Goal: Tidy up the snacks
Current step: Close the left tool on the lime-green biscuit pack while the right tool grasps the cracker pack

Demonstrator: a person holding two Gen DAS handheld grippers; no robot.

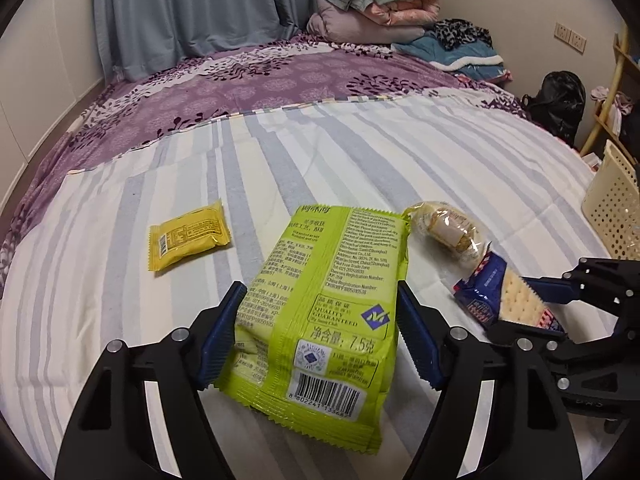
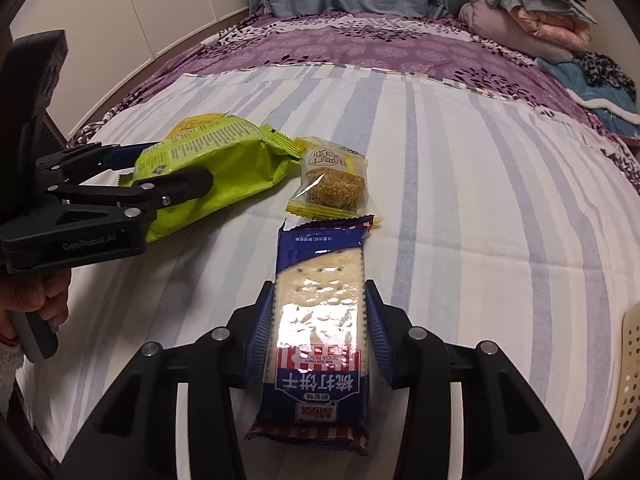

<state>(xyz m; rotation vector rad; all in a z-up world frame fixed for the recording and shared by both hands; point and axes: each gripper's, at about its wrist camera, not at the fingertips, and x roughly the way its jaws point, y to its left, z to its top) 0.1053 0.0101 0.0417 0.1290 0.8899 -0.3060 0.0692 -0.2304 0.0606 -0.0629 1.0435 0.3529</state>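
Note:
A lime-green snack bag lies back side up on the striped sheet, and my left gripper is shut on its sides. From the right wrist view the same bag sits in the left gripper. My right gripper is shut on a blue soda biscuit pack, its blue pads pressing both long edges. That pack and the right gripper show at the right of the left wrist view. A clear-wrapped round cake lies just beyond the pack. A small yellow packet lies apart, to the left.
A cream perforated basket stands at the bed's right edge, also the basket. Folded blankets are piled at the far end on the purple cover. A black bag sits beyond the bed. A hand holds the left gripper's handle.

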